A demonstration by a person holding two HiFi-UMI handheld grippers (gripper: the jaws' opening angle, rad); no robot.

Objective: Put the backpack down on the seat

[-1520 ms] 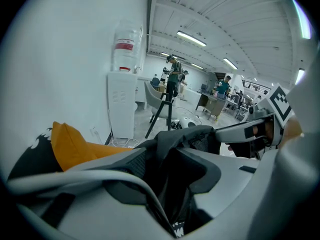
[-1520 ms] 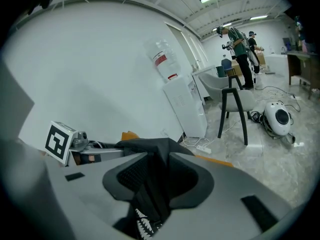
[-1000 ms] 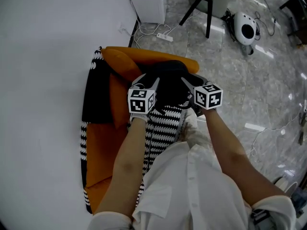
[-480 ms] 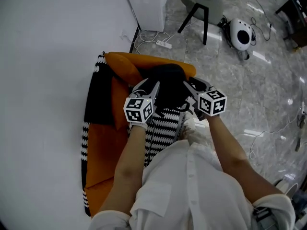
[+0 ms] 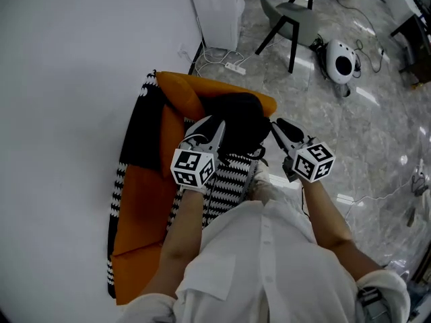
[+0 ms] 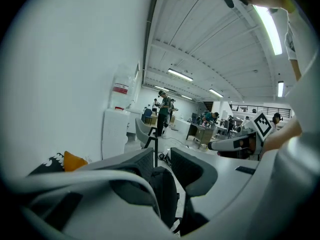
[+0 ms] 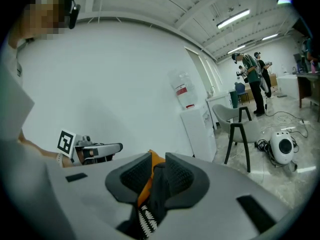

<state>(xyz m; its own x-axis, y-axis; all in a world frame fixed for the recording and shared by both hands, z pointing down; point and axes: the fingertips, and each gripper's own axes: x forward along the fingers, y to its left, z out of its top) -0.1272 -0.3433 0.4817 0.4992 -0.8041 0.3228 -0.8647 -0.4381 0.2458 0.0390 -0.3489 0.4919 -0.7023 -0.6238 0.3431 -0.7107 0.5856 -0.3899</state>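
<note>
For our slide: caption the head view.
Black fabric backpack on orange cushioned seat; left claw and right claw, empty, just closing.

I see the black backpack lying at the far end of the orange seat. My left claw hangs at the backpack's left edge, and my right claw is just off its right side, above the floor. Both claws' jaws have just been closing, with nothing between them. A zigzag throw drapes the seat below them.
</note>
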